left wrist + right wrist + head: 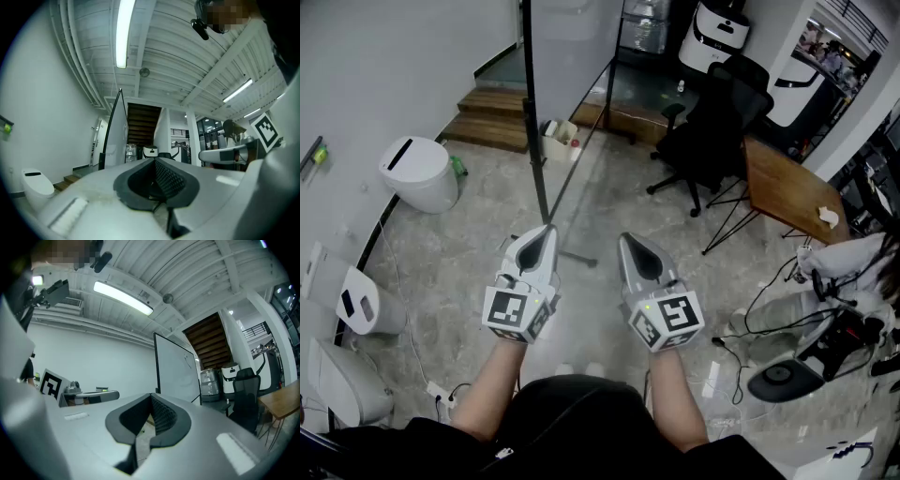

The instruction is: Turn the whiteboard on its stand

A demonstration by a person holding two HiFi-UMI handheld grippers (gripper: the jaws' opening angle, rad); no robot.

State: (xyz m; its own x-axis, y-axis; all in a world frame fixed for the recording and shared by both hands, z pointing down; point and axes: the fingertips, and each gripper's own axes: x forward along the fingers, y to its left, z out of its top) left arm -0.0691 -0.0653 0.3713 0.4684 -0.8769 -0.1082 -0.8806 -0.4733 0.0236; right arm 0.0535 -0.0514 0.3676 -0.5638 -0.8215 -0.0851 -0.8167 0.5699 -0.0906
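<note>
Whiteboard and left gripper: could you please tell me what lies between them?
Nothing: in the head view only bare floor lies between the left gripper and the whiteboard; the left gripper view shows no obstacle either.

Black-framed whiteboard stands upright on its thin-legged stand.

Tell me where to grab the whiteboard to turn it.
Grip the whiteboard by its black upright frame edge nearest you, coming straight from the front. It is slim, vertical and exposed at the board's outer side, so it likely gives leverage.
</note>
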